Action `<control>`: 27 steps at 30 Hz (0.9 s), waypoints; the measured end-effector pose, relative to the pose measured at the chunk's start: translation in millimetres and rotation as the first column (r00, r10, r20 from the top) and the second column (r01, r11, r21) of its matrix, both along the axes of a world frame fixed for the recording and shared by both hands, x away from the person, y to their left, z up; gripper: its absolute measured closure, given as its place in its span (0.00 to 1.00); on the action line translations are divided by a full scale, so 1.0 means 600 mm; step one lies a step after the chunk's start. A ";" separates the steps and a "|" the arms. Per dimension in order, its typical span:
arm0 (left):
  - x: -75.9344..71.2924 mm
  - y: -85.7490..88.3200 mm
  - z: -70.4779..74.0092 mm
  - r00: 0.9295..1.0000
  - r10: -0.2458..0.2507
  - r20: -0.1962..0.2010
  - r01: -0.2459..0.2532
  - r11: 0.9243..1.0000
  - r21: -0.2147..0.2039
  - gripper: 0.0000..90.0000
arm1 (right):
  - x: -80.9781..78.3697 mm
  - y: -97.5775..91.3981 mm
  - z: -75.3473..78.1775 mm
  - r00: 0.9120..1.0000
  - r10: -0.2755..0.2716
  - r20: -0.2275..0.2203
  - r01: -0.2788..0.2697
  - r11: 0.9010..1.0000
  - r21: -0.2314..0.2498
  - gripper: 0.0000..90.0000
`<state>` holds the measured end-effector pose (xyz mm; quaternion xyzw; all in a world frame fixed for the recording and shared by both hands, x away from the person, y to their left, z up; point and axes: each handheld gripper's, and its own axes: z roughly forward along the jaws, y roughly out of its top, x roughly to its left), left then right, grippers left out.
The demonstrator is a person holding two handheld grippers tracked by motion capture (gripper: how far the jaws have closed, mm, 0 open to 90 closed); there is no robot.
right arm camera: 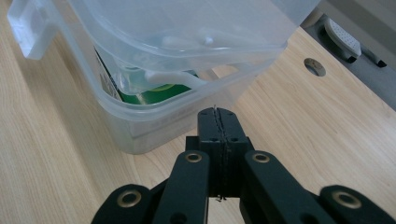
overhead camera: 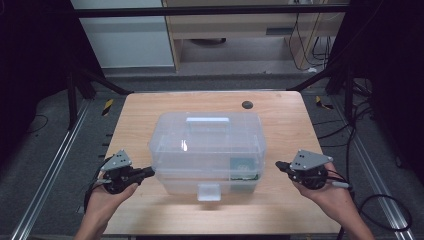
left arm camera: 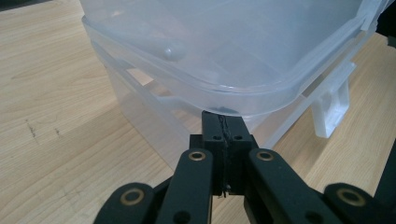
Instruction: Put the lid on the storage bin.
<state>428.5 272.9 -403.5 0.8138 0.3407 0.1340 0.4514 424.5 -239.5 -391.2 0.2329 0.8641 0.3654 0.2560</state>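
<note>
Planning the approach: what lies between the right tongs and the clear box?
Bare wooden tabletop alone separates the shut right tongs from the clear box, seen in the high view.

A light wooden table [overhead camera: 280,200] was seen, with a dark round hole [overhead camera: 247,105] near its far edge. One clear plastic box [overhead camera: 207,150] was placed directly on the table, near the middle. A white latch [overhead camera: 208,192] was seen at the box's near side, just above the wood.
</note>
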 end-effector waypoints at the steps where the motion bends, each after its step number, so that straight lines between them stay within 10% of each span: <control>1: -0.001 0.000 -0.001 1.000 -0.002 0.000 0.002 1.000 0.007 1.00 | 0.001 0.000 -0.003 1.000 -0.002 -0.002 0.002 1.000 -0.001 1.00; 10: -0.020 0.017 -0.015 1.000 0.019 -0.001 -0.019 0.997 0.078 0.97 | 0.009 0.001 -0.023 1.000 -0.020 -0.016 0.020 1.000 0.001 1.00; 16: -0.007 0.062 -0.016 0.993 0.119 0.029 -0.121 0.989 0.089 0.95 | 0.028 -0.010 -0.032 0.995 -0.100 -0.013 0.100 0.995 0.013 1.00; 22: 0.038 0.076 -0.025 0.974 0.204 0.101 -0.215 0.970 0.111 0.64 | 0.057 -0.031 -0.054 0.976 -0.214 -0.027 0.215 0.976 0.035 0.84; 27: 0.090 0.090 -0.046 0.962 0.257 0.088 -0.267 0.954 0.138 0.36 | 0.089 -0.039 -0.072 0.949 -0.313 -0.045 0.315 0.948 0.050 0.62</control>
